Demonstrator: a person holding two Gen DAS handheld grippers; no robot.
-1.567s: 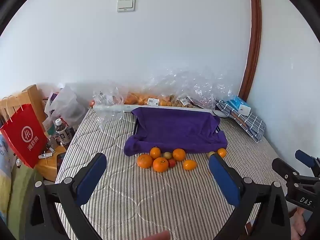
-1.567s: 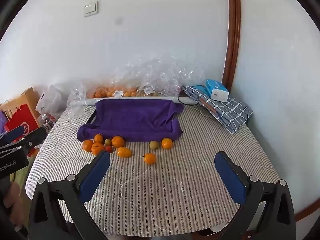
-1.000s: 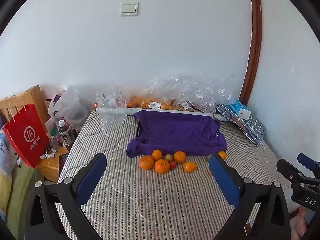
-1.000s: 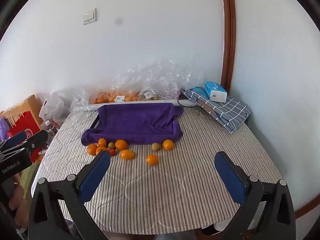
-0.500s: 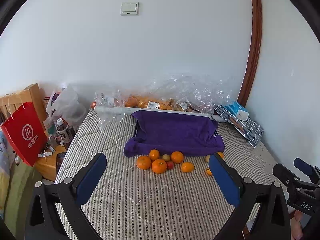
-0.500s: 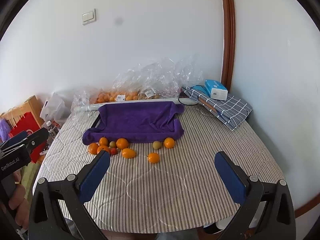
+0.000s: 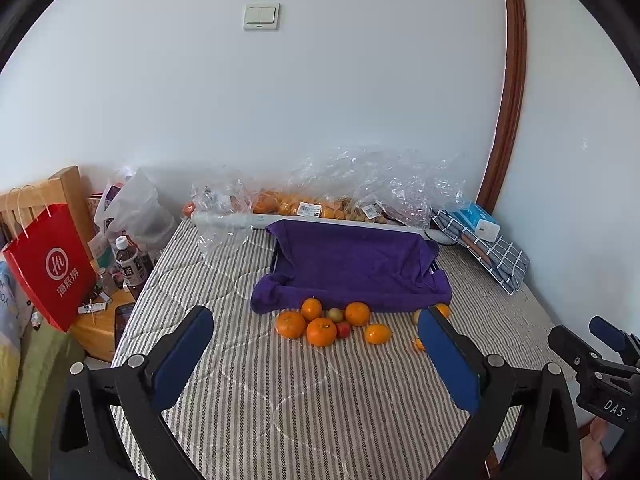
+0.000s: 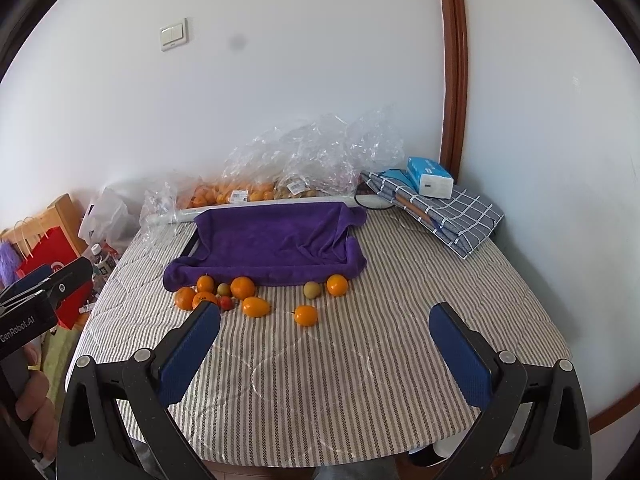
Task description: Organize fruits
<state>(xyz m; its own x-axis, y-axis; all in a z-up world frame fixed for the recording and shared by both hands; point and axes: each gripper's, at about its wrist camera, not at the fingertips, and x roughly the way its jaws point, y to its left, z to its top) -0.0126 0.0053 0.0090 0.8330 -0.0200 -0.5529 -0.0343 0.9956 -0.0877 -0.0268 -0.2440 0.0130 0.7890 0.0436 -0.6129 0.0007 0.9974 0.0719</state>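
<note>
The left two-finger gripper (image 8: 28, 304) reads "GenRobot.AI"; the right two-finger gripper (image 8: 326, 344), marked "DAS", also stands with blue pads wide apart, holding nothing. At twelve o'clock beyond the pads, loose orange and small green fruits (image 8: 256, 306) lie on the striped quilted table (image 8: 340, 380), touching the purple towel-draped tray (image 8: 272, 240). Behind sit labelled clear plastic bags (image 8: 312, 160). At nine o'clock stands a red paper bag (image 7: 52, 264).

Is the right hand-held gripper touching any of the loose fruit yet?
Apart. In the right wrist view the right hand-held gripper is open over bare striped cover, with the nearest orange lying beyond its fingertips.
</note>
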